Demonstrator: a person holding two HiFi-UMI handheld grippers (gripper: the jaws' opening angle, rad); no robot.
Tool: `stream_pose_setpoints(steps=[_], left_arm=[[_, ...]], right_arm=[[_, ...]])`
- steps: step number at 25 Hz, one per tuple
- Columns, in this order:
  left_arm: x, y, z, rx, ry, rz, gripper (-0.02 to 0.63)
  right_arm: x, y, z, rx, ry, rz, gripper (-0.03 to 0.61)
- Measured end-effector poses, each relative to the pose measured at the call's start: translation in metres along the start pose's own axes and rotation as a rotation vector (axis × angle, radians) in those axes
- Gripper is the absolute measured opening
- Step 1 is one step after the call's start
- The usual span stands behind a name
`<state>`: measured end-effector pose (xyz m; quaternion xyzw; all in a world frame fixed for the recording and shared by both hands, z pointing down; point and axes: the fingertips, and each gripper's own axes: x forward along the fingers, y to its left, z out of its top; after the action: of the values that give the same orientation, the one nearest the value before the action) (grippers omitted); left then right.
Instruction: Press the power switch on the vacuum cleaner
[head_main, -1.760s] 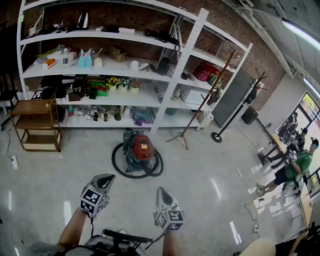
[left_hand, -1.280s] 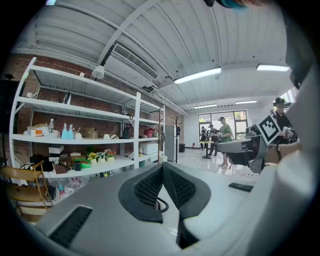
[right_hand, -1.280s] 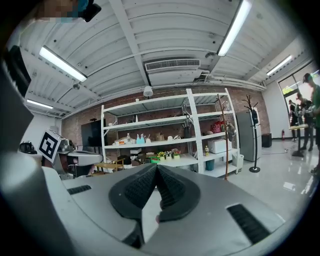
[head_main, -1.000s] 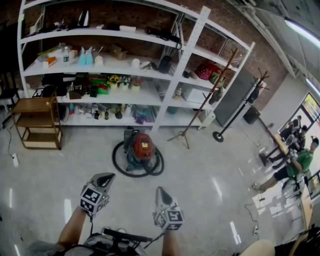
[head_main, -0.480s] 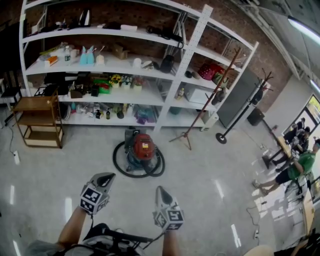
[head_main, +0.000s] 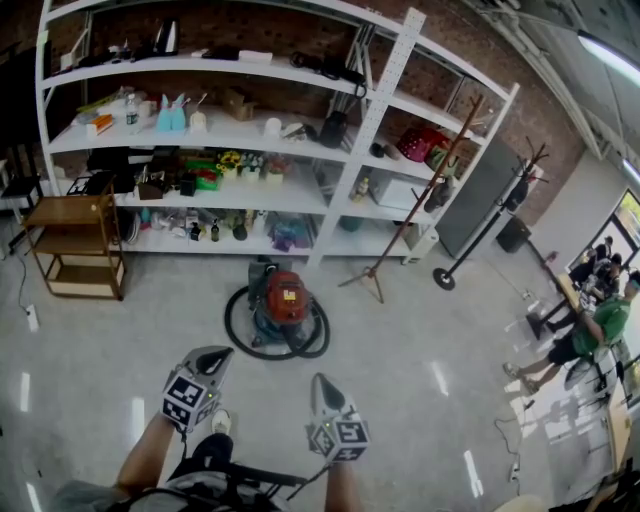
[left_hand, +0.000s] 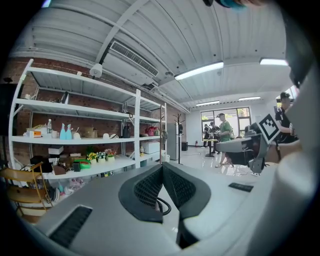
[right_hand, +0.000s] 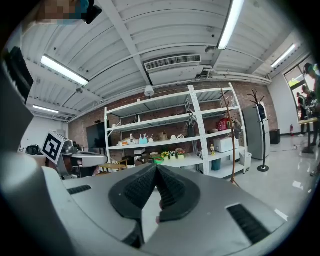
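The vacuum cleaner (head_main: 285, 301), a red-topped canister ringed by its black hose (head_main: 240, 335), stands on the glossy floor in front of the shelves. Both grippers hang well short of it, low in the head view. My left gripper (head_main: 212, 357) points toward the hose from the lower left, its jaws closed tip to tip with nothing in them. My right gripper (head_main: 321, 384) is beside it and also shut and empty. In the left gripper view the closed left gripper (left_hand: 162, 165) covers the floor ahead. The right gripper (right_hand: 156, 167) does the same in its own view.
White shelving (head_main: 372, 110) full of small items runs along the brick wall. A wooden trolley (head_main: 75, 250) stands at left, a brown coat stand (head_main: 405, 225) and a black stand (head_main: 480, 225) at right. People (head_main: 590, 335) sit at far right. A shoe (head_main: 219, 421) shows below my left gripper.
The head view has shifted slightly, and a shoe has come into sight under my left gripper. Both grippers stay shut in the same spots. The vacuum cleaner has not moved.
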<state>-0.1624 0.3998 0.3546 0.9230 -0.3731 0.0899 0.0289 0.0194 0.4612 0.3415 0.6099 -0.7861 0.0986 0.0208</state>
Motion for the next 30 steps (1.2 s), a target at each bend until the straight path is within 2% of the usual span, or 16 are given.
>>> stream_pose_setpoints(steps=[13,24,30], left_arm=[[0.059,0.062,0.020,0.006,-0.005,-0.006,0.009],[0.109,0.123,0.027,0.005,0.002,-0.031,0.009],[0.127,0.159,0.032,-0.003,0.003,-0.040,0.009]], right_arm=[[0.080,-0.021,0.022,-0.002,-0.019,-0.014,0.012],[0.154,-0.034,0.035,-0.008,0.009,-0.049,0.012],[0.189,-0.028,0.046,-0.007,0.010,-0.055,0.012]])
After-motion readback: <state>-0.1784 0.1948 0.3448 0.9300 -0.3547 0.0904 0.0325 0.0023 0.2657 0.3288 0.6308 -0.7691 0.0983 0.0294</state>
